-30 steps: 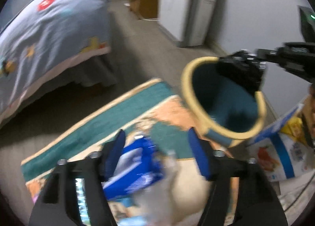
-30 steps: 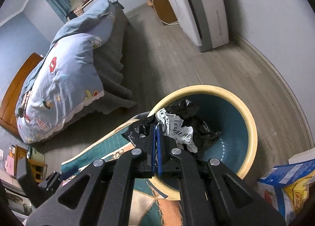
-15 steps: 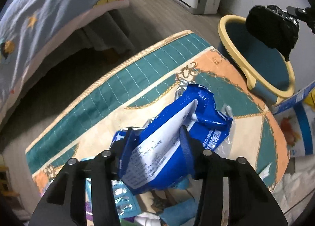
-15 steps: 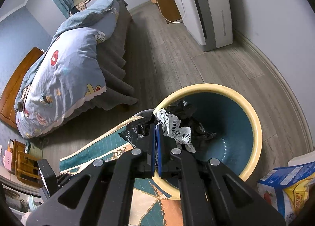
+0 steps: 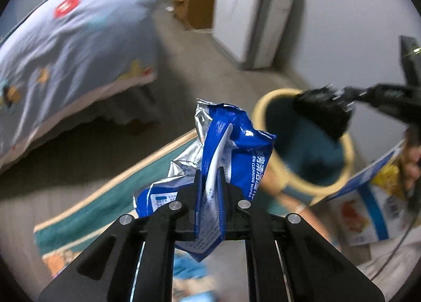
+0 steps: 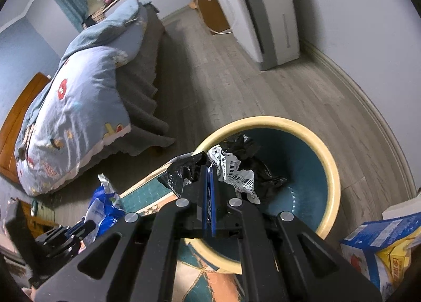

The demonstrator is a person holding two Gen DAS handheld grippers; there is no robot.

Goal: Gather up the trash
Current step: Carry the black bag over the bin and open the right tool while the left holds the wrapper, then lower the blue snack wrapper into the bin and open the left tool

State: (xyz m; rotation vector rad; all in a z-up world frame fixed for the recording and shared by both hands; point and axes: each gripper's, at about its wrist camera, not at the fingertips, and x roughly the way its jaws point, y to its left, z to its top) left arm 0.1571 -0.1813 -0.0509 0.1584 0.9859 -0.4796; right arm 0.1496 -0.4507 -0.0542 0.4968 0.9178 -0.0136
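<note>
My left gripper (image 5: 209, 178) is shut on a crumpled blue and silver wipes packet (image 5: 231, 144) and holds it in the air, left of the bin. The bin (image 5: 313, 189) is a teal tub with a cream rim; it also shows in the right wrist view (image 6: 332, 170). My right gripper (image 6: 209, 178) is shut on a black plastic bag with a white barcode label (image 6: 236, 173) and holds it over the bin's near rim. The left gripper with the blue packet (image 6: 105, 210) shows at lower left in the right wrist view.
A teal and orange rug (image 5: 147, 170) lies under the bin. A bed with a blue quilt (image 6: 79, 107) stands to the left. A white appliance (image 6: 265, 13) and a brown cabinet (image 5: 194, 5) stand by the wall. Blue and yellow cartons (image 6: 381, 246) lie to the right of the bin.
My left gripper closed on the blue packet on the rug and lifted it towards the bin. My right gripper stayed shut on the black bag over the bin.
</note>
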